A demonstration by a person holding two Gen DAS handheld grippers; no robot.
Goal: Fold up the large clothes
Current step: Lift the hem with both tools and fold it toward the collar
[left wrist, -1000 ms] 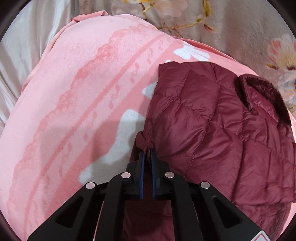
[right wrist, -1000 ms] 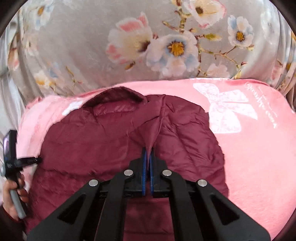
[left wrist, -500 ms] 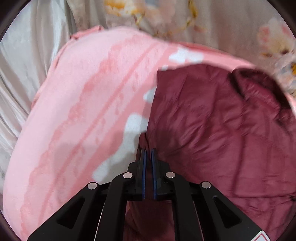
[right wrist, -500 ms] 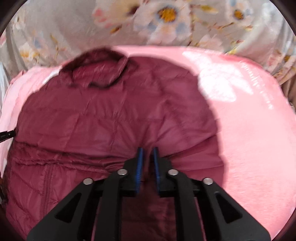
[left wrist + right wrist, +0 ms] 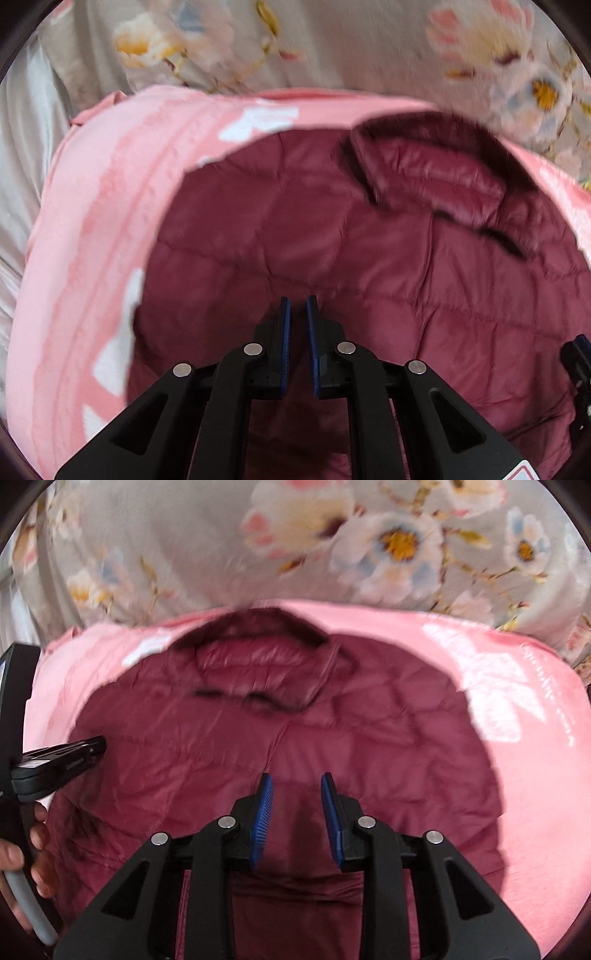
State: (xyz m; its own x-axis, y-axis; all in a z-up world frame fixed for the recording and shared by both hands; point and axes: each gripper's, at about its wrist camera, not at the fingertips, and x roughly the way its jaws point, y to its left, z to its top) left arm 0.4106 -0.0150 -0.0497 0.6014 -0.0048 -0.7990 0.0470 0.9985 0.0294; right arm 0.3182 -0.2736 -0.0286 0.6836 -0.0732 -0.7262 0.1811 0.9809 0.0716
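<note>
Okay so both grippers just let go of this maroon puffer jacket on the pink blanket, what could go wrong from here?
1. The maroon puffer jacket is puffy and slick-looking, so with the right hand-held gripper open and the left hand-held gripper parted with no fabric pinched, the fold may spring back open.
2. The collar looks bunched, so further folds might come out lumpy.
3. Both views are blurred, so a regrasp may catch the pink blanket.

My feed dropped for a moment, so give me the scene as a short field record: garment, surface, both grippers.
garment: maroon quilted puffer jacket, lying spread out, collar at the far end
surface: pink blanket over a floral bedsheet
left gripper: jaws have just been opening, narrow gap, nothing between the pads, above the jacket
right gripper: jaws have just been opening, clearly apart, empty, above the jacket
</note>
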